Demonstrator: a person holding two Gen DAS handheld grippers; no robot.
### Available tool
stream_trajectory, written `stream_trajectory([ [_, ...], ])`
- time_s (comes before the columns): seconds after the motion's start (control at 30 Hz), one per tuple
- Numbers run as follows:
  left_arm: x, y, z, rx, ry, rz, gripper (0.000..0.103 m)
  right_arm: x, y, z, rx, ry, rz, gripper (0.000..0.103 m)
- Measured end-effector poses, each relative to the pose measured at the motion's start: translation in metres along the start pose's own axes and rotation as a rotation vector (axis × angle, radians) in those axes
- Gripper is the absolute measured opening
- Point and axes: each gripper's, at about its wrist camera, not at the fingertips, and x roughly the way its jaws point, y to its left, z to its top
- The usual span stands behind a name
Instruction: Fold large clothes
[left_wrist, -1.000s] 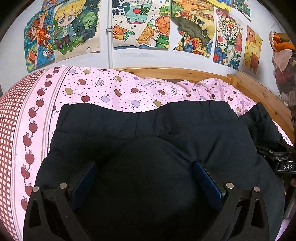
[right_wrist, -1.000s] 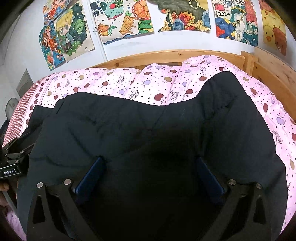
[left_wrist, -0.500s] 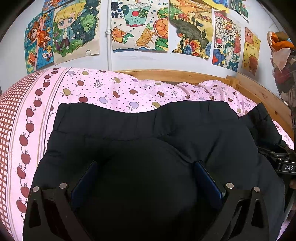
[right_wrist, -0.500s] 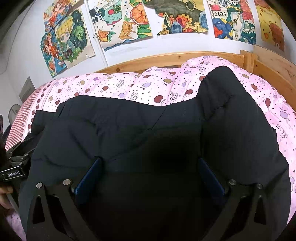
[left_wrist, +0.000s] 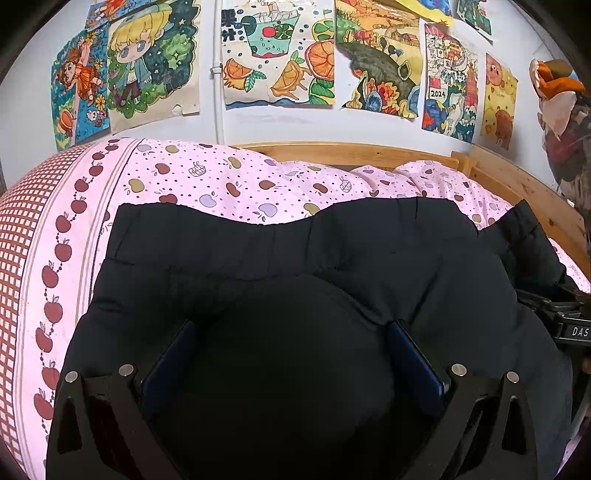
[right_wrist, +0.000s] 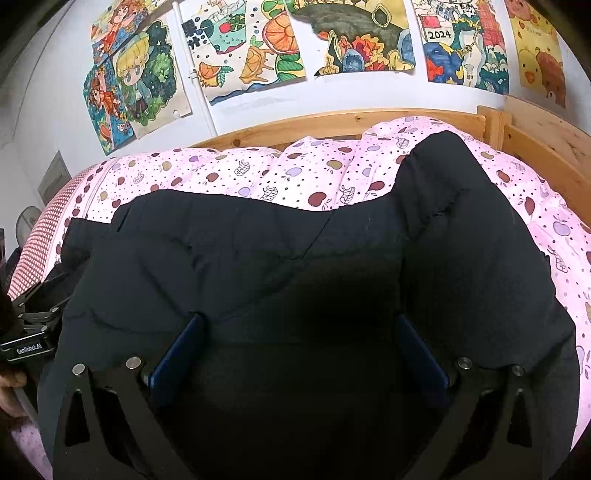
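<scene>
A large black padded garment (left_wrist: 280, 258) lies spread on the pink apple-print bed; it also shows in the right wrist view (right_wrist: 258, 251). My left gripper (left_wrist: 291, 343) is open, its blue-padded fingers wide apart with a bulge of the black cloth between them. My right gripper (right_wrist: 295, 339) is open the same way over the garment's near part. A sleeve or corner (right_wrist: 443, 162) rises at the far right. Each gripper sees the other at the garment's side: the right gripper (left_wrist: 569, 325) and the left gripper (right_wrist: 33, 332).
The pink quilt (left_wrist: 221, 184) covers the bed, with a red checked border (left_wrist: 22, 236) at the left. A wooden bed frame (right_wrist: 351, 122) runs along the back and right. Drawings (left_wrist: 277, 55) hang on the wall behind.
Both views have risen and shifted slightly forward over the garment; the right view shows more of the raised sleeve. The fingers stay wide apart.
</scene>
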Motion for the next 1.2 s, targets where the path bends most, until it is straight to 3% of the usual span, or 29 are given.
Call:
stream_trajectory([
  [0.57,-0.016,-0.004,-0.011,0.016,-0.045,0.03,0.103,-0.027,0.008,-0.005,-0.068,-0.075,-0.119,0.101],
  [0.73,-0.024,0.003,-0.009,-0.015,-0.051,0.008,0.103,-0.042,0.009,-0.004,-0.082,-0.115,-0.204,0.101],
  [0.97,-0.048,0.011,-0.01,-0.061,-0.093,0.048,0.103,-0.071,0.023,-0.006,-0.171,-0.189,-0.289,0.101],
  [1.2,-0.08,0.019,-0.007,-0.048,-0.138,0.085,0.103,-0.102,0.043,-0.009,-0.281,-0.25,-0.305,0.101],
])
